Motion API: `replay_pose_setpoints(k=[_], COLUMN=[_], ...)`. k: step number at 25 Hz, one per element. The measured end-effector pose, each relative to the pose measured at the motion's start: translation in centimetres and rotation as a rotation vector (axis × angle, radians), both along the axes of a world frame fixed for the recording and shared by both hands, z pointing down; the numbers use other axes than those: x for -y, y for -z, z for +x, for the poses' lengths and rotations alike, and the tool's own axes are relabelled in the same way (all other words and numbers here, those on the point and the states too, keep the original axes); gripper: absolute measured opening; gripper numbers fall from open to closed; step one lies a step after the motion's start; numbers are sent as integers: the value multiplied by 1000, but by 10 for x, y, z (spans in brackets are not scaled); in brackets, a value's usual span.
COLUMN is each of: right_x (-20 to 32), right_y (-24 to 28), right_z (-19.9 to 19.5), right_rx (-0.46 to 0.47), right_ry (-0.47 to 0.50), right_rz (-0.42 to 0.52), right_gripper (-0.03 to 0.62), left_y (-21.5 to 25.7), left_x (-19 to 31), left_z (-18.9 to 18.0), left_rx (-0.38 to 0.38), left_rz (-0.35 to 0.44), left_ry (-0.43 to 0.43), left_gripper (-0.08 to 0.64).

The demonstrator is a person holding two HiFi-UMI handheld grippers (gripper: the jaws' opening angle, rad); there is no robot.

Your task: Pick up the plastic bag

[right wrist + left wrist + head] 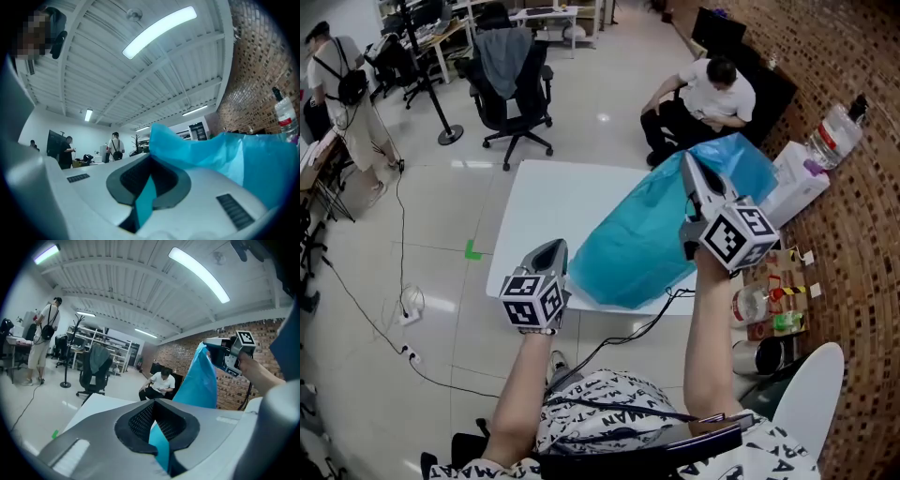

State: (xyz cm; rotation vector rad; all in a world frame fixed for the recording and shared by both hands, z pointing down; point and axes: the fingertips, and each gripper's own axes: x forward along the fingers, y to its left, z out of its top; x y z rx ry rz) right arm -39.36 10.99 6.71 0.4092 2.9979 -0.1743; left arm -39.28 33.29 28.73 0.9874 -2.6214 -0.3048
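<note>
Blue plastic bag (637, 248) | left hand-held gripper (161, 439) grips it | right hand-held gripper (144, 199) likewise

A white desk (548, 202) stood on the pale floor, with a green tape mark (472, 250) just beside its left edge. Beyond it stood a black office chair (514, 94) draped with a grey garment. A seated person (712, 94) was near the brick wall (853, 253).
</note>
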Motion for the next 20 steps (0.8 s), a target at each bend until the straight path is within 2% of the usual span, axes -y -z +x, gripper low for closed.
replay_pose_setpoints(k=[4,7,14,17,20], right_x=[-35,-68,-138,-146,-141], right_y=[-7,-10,-15,0,25], right_z=[-46,-77,-156,-161,-145], right_rx=[-26,3,105,159,260], right_ry=[40,85,306,363,439], right_rz=[25,10,-145,-176,-222], right_gripper=[12,12,12,12,12], left_y=[-26,-44,-66,-67,-57], left_x=[-25,-48,-104,-117,-125], left_z=[-6,-11,-40,-52,-66], left_rx=[-49,-81,-131,-126,-101], left_rz=[4,7,-23,-31,-16], left_ry=[11,10,30,39,72], left_gripper=[0,0,0,0,0])
